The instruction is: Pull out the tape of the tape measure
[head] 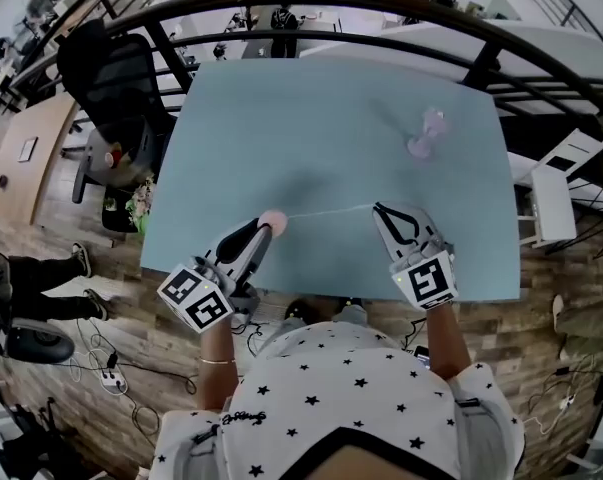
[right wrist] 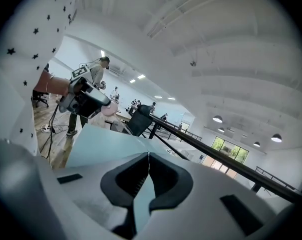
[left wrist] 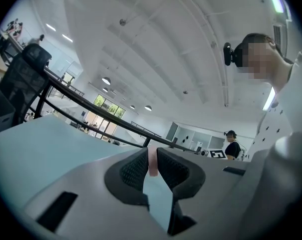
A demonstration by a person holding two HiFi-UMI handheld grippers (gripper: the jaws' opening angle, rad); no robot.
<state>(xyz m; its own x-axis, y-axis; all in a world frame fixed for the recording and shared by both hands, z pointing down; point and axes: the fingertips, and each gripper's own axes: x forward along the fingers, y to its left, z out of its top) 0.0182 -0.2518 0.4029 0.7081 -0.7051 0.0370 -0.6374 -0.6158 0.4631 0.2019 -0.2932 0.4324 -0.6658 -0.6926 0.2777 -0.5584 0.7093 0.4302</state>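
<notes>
your left claw (head: 264, 230) is clamped on the little pink tape measure (head: 272, 223), near the front edge of the desk (head: 331, 98), left of centre. in the left gripper view the pink case sits pinched between the two ribbed pads, so that end looks anchored. your right claw (head: 379, 208) has its jaws pressed together. the head view shows the thin white tape (head: 326, 212) running from the case straight across to its tips, so it reads as pinched on the tape's free end. the right gripper view shows only a hairline seam between the pads; the tape is too thin to pick out there.

so where are you? the tape is out, and a clear stretch of it spans the gap between your two claws with a slight curve. i can't tell whether it touches the desk. i judge the pull well under way. what's left is only how much more you want: spread the claws further apart along the desk and more tape should come. the pale pink object (head: 426, 133) at the far side is well apart from your line.
</notes>
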